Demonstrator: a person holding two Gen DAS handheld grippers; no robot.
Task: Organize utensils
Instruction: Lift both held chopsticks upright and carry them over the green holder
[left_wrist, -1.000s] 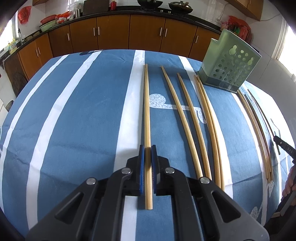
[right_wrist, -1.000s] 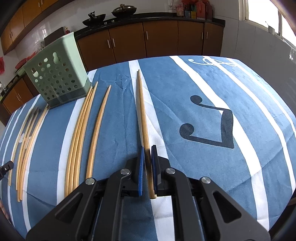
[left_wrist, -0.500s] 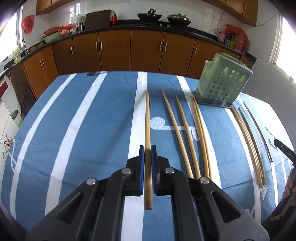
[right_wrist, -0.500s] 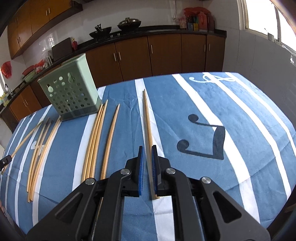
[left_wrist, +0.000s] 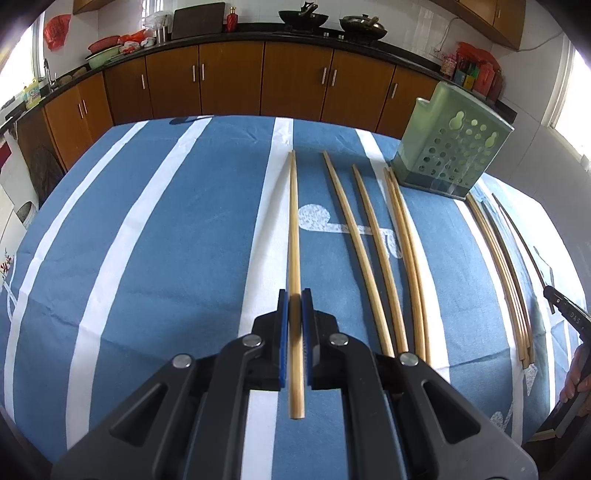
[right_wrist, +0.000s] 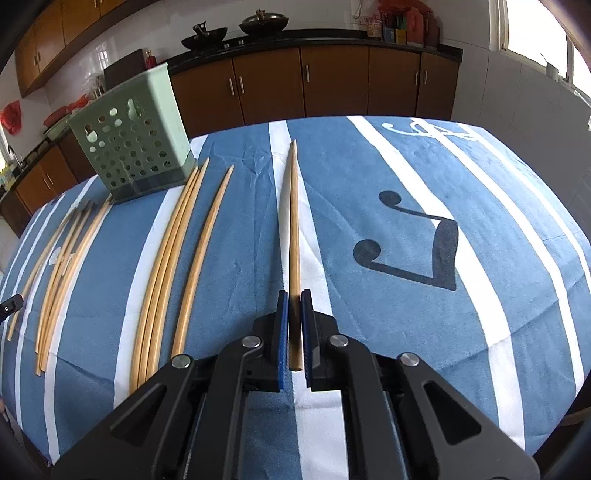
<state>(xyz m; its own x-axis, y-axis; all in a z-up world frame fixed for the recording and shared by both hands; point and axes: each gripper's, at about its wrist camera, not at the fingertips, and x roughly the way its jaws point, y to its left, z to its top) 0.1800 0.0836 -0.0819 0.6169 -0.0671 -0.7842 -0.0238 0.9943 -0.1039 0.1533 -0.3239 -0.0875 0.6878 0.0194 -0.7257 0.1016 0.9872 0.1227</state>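
My left gripper is shut on a wooden chopstick that points straight ahead, held above the blue striped cloth. My right gripper is shut on another wooden chopstick, also pointing ahead above the cloth. A green perforated utensil holder stands upright at the far right in the left wrist view and at the far left in the right wrist view. Several loose chopsticks lie on the cloth between the grippers; they also show in the right wrist view.
More chopsticks lie in a bundle beyond the holder, near the right gripper's tip. The table edge runs along the far side, with brown kitchen cabinets behind it. A black note print marks the cloth.
Both grippers have risen and tilted up with their chopsticks held; the table looks farther away and more of the kitchen shows.
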